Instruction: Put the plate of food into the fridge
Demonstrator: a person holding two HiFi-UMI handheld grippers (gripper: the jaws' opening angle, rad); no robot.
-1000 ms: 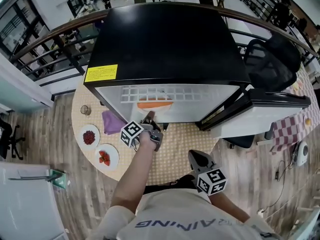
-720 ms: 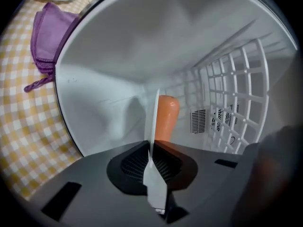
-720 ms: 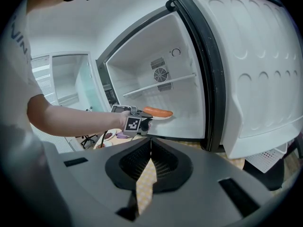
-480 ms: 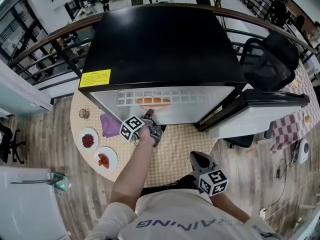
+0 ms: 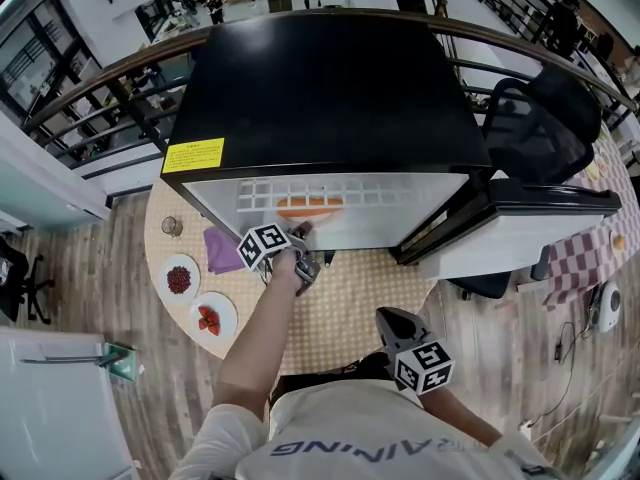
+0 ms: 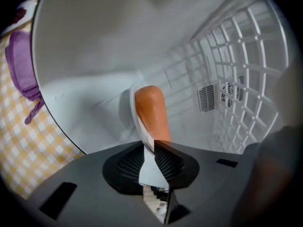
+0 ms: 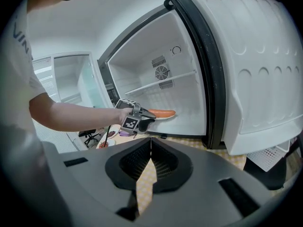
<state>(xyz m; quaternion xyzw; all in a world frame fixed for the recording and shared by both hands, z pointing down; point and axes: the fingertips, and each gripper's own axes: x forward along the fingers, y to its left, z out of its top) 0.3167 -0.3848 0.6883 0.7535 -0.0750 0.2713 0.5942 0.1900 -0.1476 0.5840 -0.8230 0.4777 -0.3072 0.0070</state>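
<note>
A white plate with an orange sausage lies on the white floor inside the open fridge. My left gripper reaches into the fridge's mouth; its jaws are opening, with the plate's near rim still between them and the pads loose on it. In the head view the sausage shows under the fridge's wire shelf, just beyond the left gripper. The right gripper view shows the plate from the side. My right gripper hangs back near my body with its pads together and nothing in them.
The fridge door stands open to the right. On the round table left of the fridge lie a purple cloth, a plate of red berries, a plate of strawberries and a small glass. A black chair stands at the right.
The left gripper has pushed a little further toward the fridge with the plate. The right gripper has stayed where it was.
</note>
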